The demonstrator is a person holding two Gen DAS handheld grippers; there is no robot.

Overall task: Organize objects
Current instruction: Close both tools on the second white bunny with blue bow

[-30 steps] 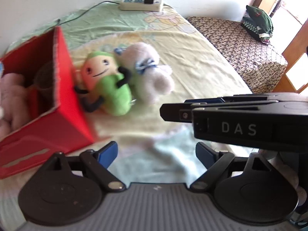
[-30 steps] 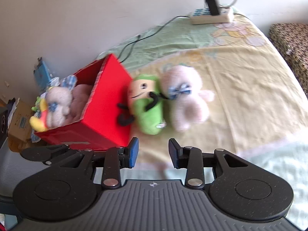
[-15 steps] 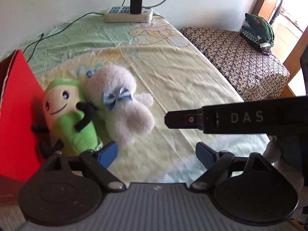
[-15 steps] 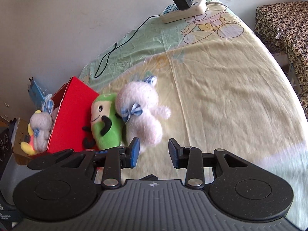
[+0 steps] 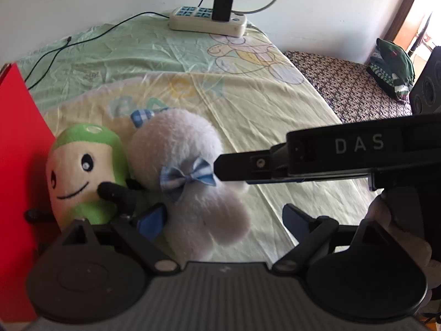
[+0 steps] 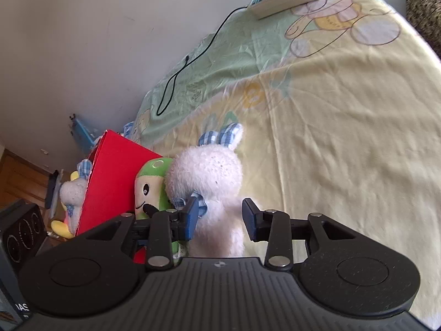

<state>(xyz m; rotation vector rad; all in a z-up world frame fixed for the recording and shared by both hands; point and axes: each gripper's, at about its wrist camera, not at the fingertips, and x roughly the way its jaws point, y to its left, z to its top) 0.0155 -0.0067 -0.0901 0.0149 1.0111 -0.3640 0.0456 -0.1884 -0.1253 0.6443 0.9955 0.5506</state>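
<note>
Our right gripper is spread wide around the white plush rabbit, one pad at its blue bow, the other just clear of its right flank. Our left gripper is open too, empty, near the same toy. The rabbit lies on the bedsheet, pressed against the green plush, which leans on the red box to the left. We judge this the grasp step; next we close on the body, lift, and carry it left to the box.
</note>
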